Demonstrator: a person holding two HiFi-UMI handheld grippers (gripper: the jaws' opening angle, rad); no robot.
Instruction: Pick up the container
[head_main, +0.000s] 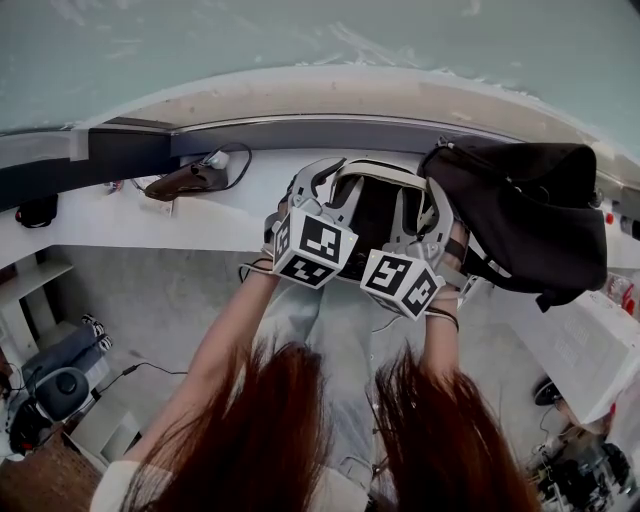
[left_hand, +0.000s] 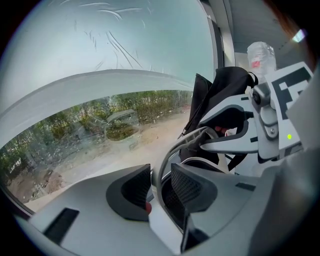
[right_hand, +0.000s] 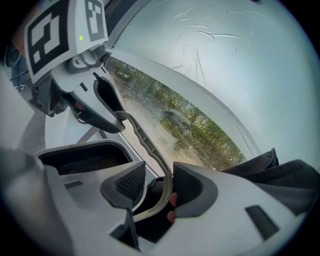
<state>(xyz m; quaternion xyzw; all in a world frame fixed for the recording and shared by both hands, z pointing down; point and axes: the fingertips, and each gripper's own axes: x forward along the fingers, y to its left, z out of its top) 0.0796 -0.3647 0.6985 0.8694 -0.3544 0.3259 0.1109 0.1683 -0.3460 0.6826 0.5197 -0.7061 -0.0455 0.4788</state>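
Note:
The container (head_main: 352, 170) is a white tub with a dark inside and grey loop handles, standing on the white sill (head_main: 130, 222) by the window. My left gripper (head_main: 303, 192) stands at its left side. In the left gripper view, the left gripper (left_hand: 160, 176) has a grey handle (left_hand: 169, 150) running between its pads with a gap showing. My right gripper (head_main: 431, 207) is at the tub's right side. In the right gripper view, the right gripper (right_hand: 159, 176) straddles the other handle (right_hand: 144, 141), which lies against one pad and clear of the other. Both stand open.
A black bag (head_main: 530, 215) lies on the sill right beside the tub. A clear bottle (left_hand: 261, 57) stands behind it. A small dark device with a cable (head_main: 195, 178) sits on the sill to the left. White boxes (head_main: 585, 345) lie lower right.

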